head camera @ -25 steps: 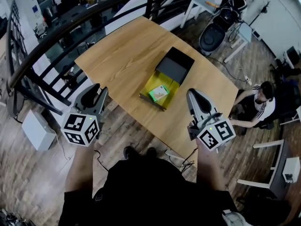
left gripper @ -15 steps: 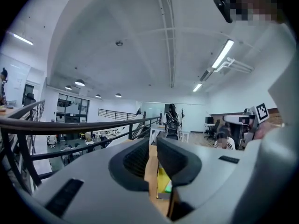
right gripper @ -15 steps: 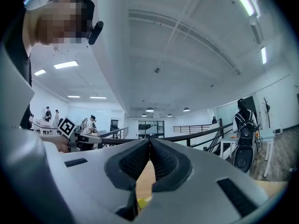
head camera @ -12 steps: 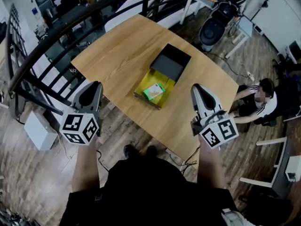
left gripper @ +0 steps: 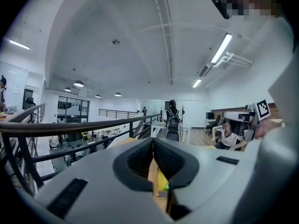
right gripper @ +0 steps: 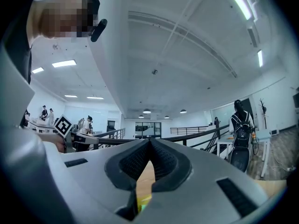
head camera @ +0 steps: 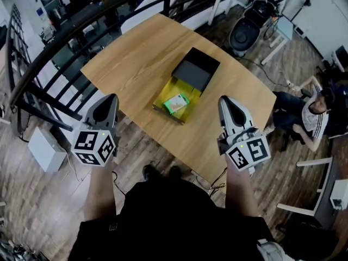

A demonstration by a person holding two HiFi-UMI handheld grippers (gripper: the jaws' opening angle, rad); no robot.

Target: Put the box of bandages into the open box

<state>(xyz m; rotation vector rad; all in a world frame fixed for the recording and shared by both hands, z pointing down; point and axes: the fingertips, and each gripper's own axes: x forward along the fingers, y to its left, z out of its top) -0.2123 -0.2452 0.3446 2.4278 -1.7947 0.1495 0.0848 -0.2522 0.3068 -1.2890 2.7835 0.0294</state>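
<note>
Nearest, short of the open box (head camera: 181, 88), both claws hang above the floor off the table's (head camera: 136, 53) near edge. The left gripper (head camera: 110, 98) is to the box's left and the right gripper (head camera: 224, 99) to its right, both well apart from it. The person's torso cuts off the lower frame.

Each claw is closed with nothing in it. In the left gripper view the left gripper's (left gripper: 153, 143) pads meet at the tips. Only a thin gap beneath them shows a sliver of wood and yellow with a touch of green, too narrow to tell more. The right gripper view shows the same for the right gripper (right gripper: 149, 143), with wood and a yellow scrap below.

The box of bandages (head camera: 176, 103) lies inside the open box on its yellow lining, and its print is too small to read. The black lid (head camera: 196, 69) stands at the box's far end. Beyond the box runs a dark railing (head camera: 65, 37). A seated person (head camera: 310, 113) is far to its right, partly cut by the frame.
</note>
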